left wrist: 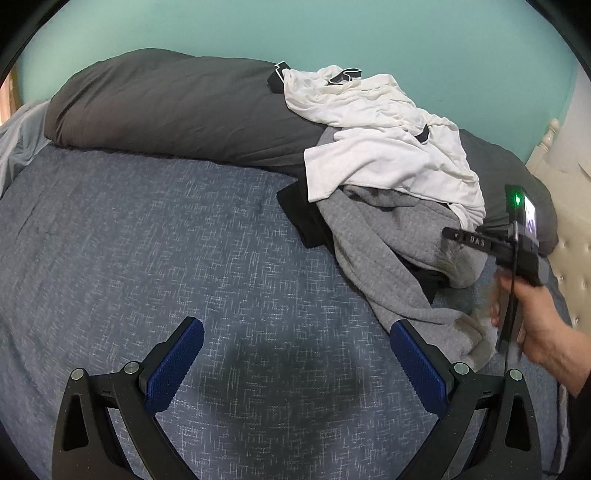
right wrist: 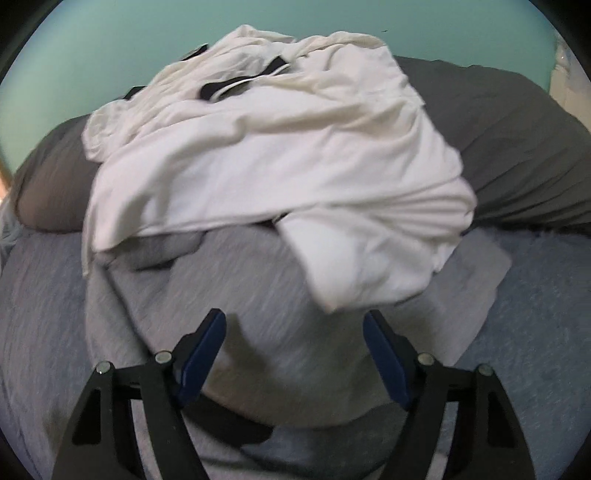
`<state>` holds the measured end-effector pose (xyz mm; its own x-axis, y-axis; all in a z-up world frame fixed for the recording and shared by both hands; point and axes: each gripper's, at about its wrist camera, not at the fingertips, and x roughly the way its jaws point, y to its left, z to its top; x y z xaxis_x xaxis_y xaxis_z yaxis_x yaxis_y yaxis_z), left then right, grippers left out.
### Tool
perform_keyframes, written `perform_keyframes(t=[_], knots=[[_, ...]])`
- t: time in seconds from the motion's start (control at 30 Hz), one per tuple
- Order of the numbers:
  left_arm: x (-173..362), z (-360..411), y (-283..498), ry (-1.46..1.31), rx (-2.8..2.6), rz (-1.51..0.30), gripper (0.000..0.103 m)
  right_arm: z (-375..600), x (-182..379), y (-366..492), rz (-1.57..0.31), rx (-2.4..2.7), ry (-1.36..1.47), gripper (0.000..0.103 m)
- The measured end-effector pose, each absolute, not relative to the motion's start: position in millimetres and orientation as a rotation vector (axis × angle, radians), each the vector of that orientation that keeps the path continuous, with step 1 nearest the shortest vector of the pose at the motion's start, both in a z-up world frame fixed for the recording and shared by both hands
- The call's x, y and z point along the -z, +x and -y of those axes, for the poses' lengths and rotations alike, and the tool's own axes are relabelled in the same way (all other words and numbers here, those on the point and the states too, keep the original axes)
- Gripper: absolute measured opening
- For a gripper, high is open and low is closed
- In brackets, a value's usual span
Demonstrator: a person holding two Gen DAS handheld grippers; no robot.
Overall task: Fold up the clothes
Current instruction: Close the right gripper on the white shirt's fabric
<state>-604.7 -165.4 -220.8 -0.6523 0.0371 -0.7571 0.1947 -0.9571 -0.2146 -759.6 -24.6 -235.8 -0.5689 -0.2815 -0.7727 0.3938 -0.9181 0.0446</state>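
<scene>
Nearest to you on the left side, your left gripper (left wrist: 297, 345) hangs over bare blue-grey bedspread (left wrist: 147, 240), its shadow dark on the cover below. Its blue pads (left wrist: 177, 360) are spread wide and nothing lies between them or touches them.

Just to the right, your right hand (left wrist: 535, 325) holds the right gripper (right wrist: 293, 338), whose body reaches in toward the clothes pile from the headboard side. In the right wrist view its fingers (right wrist: 205, 347) are spread wide too, poised just above the grey sweatshirt (right wrist: 266, 295); whether they touch the cloth you cannot tell, as that view is blurred. They hold nothing.

The grey sweatshirt is the closest garment, draped down the front of the pile with a cuff trailing toward your right hand. A black garment (left wrist: 299, 218) pokes out from under it on the left side. On top lies a crumpled white shirt (right wrist: 266, 155) with black trim, one sleeve hanging down over the grey fabric just ahead of the right gripper.

Behind the pile, a rolled dark grey duvet (left wrist: 166, 110) runs across the bed, and the pile leans up onto it. Beyond stands a teal wall (left wrist: 332, 29), with a cream tufted headboard (left wrist: 569, 229) at far right.
</scene>
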Motion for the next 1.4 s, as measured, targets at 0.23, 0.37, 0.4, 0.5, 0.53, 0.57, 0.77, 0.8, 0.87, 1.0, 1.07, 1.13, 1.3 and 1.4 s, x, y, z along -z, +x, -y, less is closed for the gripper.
perform_keyframes(t=[0.23, 0.37, 0.4, 0.5, 0.53, 0.57, 0.77, 0.8, 0.87, 1.0, 1.07, 1.13, 1.3, 1.4], knots=[[228, 168, -600, 1.267, 2.743, -0.429, 0.103, 18, 229, -783, -0.163, 2.534, 1.182, 0.067], [234, 170, -596, 1.28, 2.732, -0.434, 0.103, 24, 229, -781, -0.183, 2.49, 1.155, 0.032], [235, 170, -595, 1.283, 2.731, -0.433, 0.103, 23, 228, -780, -0.168, 2.488, 1.153, 0.025], [236, 170, -590, 1.286, 2.731, -0.428, 0.103, 13, 223, -777, -0.097, 2.476, 1.131, 0.019], [236, 170, -589, 1.286, 2.731, -0.426, 0.103, 11, 221, -775, -0.099, 2.47, 1.121, 0.019], [236, 171, -588, 1.286, 2.73, -0.427, 0.103, 10, 219, -771, -0.105, 2.466, 1.112, 0.017], [232, 168, -577, 1.282, 2.731, -0.43, 0.103, -4, 206, -756, -0.086, 2.482, 1.048, 0.007], [231, 167, -575, 1.283, 2.732, -0.427, 0.103, -7, 204, -755, -0.081, 2.487, 1.042, 0.006], [230, 166, -571, 1.284, 2.73, -0.431, 0.103, -5, 201, -758, -0.105, 2.492, 1.049, 0.004], [228, 163, -566, 1.289, 2.732, -0.429, 0.103, -7, 194, -758, -0.114, 2.485, 1.036, 0.003], [227, 161, -565, 1.291, 2.735, -0.426, 0.103, -8, 191, -753, -0.119, 2.475, 1.014, 0.003], [226, 160, -564, 1.287, 2.736, -0.431, 0.103, -9, 183, -748, -0.111, 2.461, 0.967, 0.003], [218, 157, -558, 1.276, 2.745, -0.425, 0.103, -12, 168, -730, -0.075, 2.421, 0.917, 0.003], [207, 155, -550, 1.252, 2.757, -0.426, 0.103, -14, 161, -713, -0.051, 2.388, 0.896, 0.003]])
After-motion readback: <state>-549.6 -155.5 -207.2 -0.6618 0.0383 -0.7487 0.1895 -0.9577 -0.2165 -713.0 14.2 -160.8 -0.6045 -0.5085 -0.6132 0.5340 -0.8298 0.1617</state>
